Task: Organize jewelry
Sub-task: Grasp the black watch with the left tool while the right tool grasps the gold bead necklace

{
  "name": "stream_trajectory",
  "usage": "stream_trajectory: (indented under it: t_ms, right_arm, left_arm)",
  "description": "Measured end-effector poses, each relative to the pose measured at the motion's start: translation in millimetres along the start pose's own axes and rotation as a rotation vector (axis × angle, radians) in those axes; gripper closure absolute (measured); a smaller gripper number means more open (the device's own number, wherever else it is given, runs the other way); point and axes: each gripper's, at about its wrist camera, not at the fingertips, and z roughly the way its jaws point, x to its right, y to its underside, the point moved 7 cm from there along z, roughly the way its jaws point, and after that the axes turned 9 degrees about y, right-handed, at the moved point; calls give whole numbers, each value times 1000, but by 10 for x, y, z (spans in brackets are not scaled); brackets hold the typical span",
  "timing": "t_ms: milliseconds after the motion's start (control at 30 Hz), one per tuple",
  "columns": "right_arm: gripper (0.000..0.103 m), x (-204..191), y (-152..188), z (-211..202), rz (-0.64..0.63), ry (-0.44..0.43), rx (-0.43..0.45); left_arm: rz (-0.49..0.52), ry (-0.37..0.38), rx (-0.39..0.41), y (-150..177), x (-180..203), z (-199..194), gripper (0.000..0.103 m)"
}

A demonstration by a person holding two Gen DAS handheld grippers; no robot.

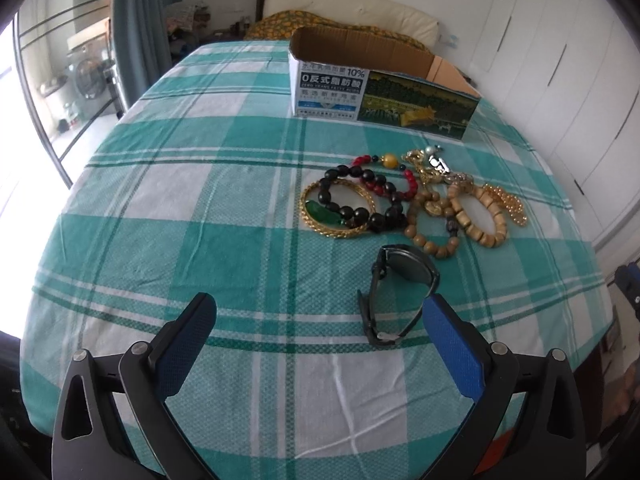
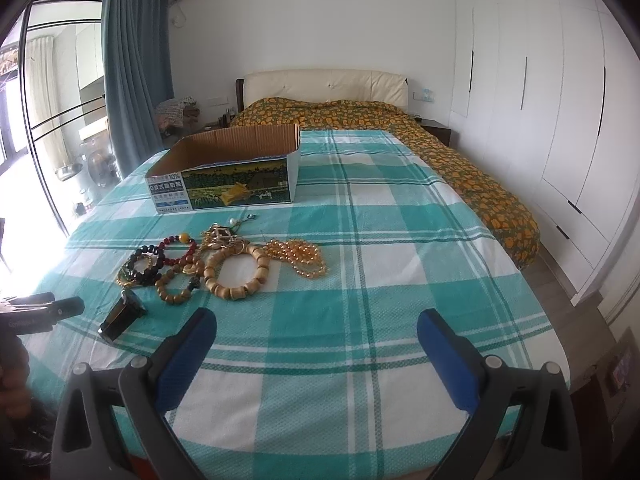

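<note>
Left gripper point(image 1: 320, 314): blue-padded fingers spread wide, nothing between them, low over the teal-and-white checked bedspread point(image 1: 180, 208).
Right gripper point(image 2: 316, 330): likewise spread and empty.
Dark wristwatch point(image 1: 394, 294): nearest piece, standing on edge just ahead of the left gripper's right finger.
Jewelry pile point(image 1: 412, 200): black, red and wooden bead bracelets, gold bangle, amber strand, overlapping, just beyond the watch.
Open printed cardboard box point(image 1: 380, 92): farther back, seemingly empty.
Handling: watch probably light and fairly stiff; pinch across the band. Beads would likely sag and snag neighbours.
</note>
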Motion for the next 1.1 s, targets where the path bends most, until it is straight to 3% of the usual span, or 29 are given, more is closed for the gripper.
stream_trajectory:
  t_ms: [200, 433, 733, 800, 1100]
  right_arm:
    - [1, -3, -20, 352, -48, -43, -19]
    - [1, -23, 89, 903, -122, -129, -151]
    - [1, -116, 205, 1296, -255, -158, -208]
    - [1, -157, 230, 1402, -285, -153, -239]
    - [0, -192, 228, 1456, -297, -195, -220]
  left_arm:
    - [3, -16, -22, 11, -54, 156, 0]
    - [37, -26, -56, 10, -34, 343, 0]
    - [111, -83, -125, 26, -36, 658, 0]
    - [136, -85, -111, 6, -23, 665, 0]
    - [153, -61, -99, -35, -24, 696, 0]
